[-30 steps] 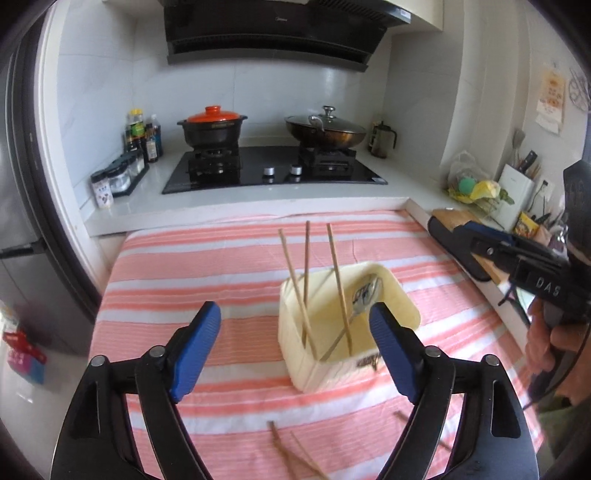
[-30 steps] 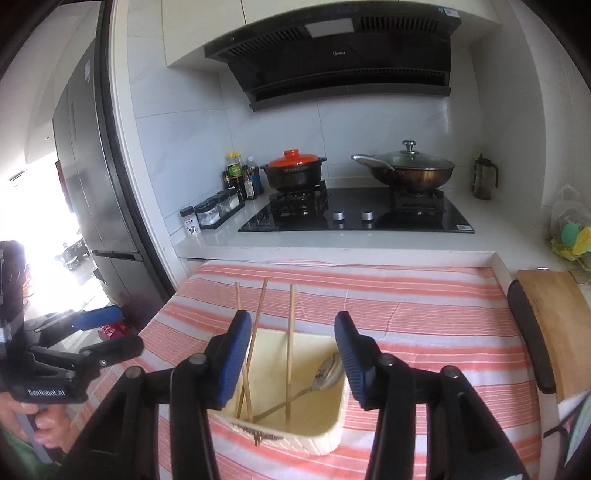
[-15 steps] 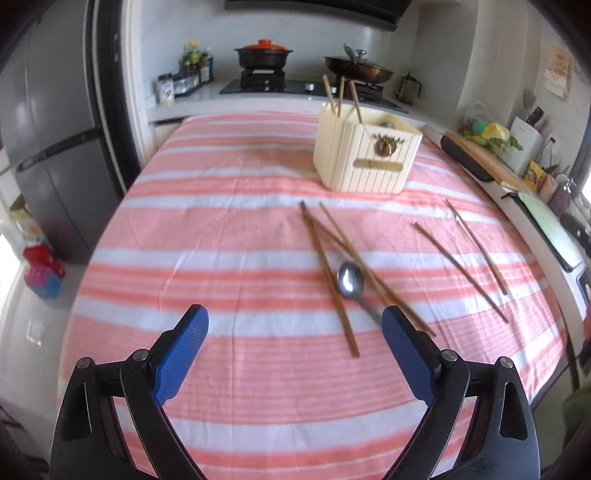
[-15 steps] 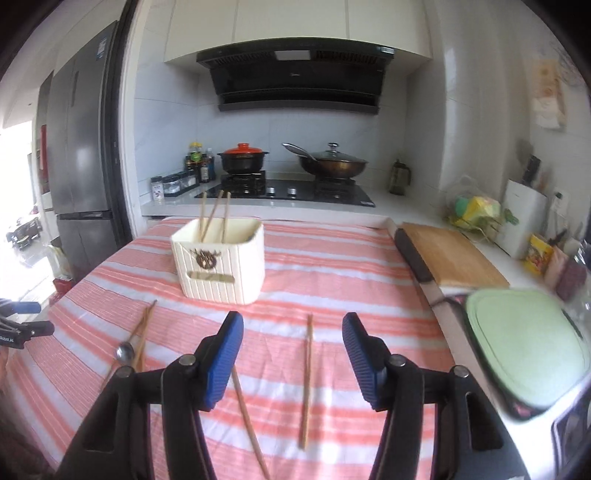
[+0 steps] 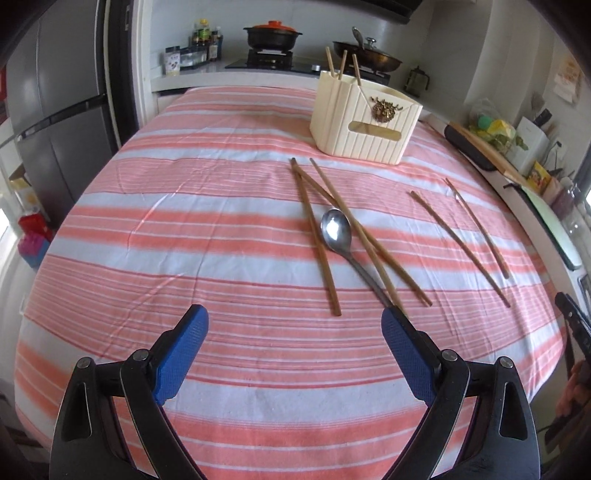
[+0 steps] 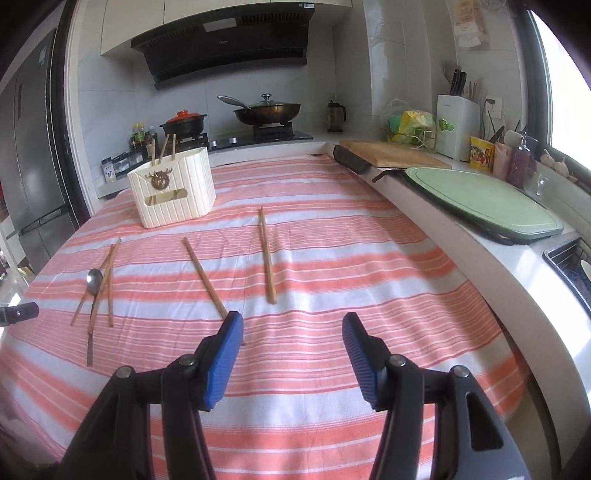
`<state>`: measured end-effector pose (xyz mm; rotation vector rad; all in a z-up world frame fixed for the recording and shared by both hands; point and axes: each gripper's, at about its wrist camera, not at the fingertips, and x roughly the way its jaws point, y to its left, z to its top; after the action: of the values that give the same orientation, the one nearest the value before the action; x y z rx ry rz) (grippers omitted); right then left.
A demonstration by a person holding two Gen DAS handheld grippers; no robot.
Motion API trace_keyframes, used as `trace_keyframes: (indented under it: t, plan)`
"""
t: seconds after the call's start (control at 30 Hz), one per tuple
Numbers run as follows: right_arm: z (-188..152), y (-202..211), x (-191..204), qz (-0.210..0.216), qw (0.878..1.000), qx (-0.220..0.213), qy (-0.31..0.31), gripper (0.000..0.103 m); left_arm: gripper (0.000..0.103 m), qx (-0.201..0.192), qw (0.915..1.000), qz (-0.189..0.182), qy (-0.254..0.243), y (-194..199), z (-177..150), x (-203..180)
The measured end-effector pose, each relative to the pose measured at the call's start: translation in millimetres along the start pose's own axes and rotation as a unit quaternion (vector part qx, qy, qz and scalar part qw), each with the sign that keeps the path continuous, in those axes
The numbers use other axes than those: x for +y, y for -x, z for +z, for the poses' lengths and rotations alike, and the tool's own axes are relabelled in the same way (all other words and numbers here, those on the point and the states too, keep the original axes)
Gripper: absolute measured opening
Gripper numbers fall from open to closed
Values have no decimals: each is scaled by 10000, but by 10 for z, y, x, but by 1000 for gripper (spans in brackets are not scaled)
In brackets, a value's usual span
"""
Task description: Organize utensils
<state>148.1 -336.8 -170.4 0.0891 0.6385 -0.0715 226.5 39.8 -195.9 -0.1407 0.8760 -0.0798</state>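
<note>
A cream utensil holder (image 5: 364, 120) (image 6: 173, 190) stands at the far side of the striped tablecloth with three chopsticks (image 5: 342, 66) upright in it. A metal spoon (image 5: 337, 229) (image 6: 94, 277) lies among three crossed wooden chopsticks (image 5: 316, 236) (image 6: 107, 280). Two more chopsticks (image 5: 460, 243) (image 6: 266, 254) lie apart to the right. My left gripper (image 5: 294, 326) is open above the cloth, its right pad just past the spoon's handle end. My right gripper (image 6: 291, 332) is open and empty, its left pad near the end of one loose chopstick (image 6: 205, 277).
A stove with an orange-lidded pot (image 5: 272, 33) and a wok (image 6: 266, 110) sits behind the table. A wooden board (image 6: 391, 157) and green cutting board (image 6: 480, 199) lie on the counter at right. A fridge (image 5: 55, 110) stands at left.
Both grippers have pulled back from above the holder and come down low near the table's front. The holder now stands far off and the loose chopsticks and spoon lie ahead.
</note>
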Motion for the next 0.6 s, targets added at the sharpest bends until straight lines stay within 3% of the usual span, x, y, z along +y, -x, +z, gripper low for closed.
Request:
trace_keyframes:
  t: [0.23,0.4,0.47,0.5,0.53,0.57,0.6]
  plan:
    - [40,-33,236,309,9994,-28,176,57,95,192,9991,287,-262,-382,164,-105]
    - [34,-22,266,326,9992,7,235,57,79,412,9963,547,-510,-720,255,-154]
    - [46,-8,230,267,9994,-7,224,57,59,474,9954,579,-593,-809,262,-166]
    - [54,-2,206,232,9995,-16,205,57,55,419,9955,596,-601,-814,265,-175]
    - [62,1,182,202,9996,-15,186,57,32,357,9951,664,-635,-810,266,-196]
    - [67,1,160,171,9997,-7,167,57,4,350,9947,690,-670,-812,265,-214]
    - [68,-3,144,147,9998,-1,150,57,5,344,9947,726,-642,-813,269,-221]
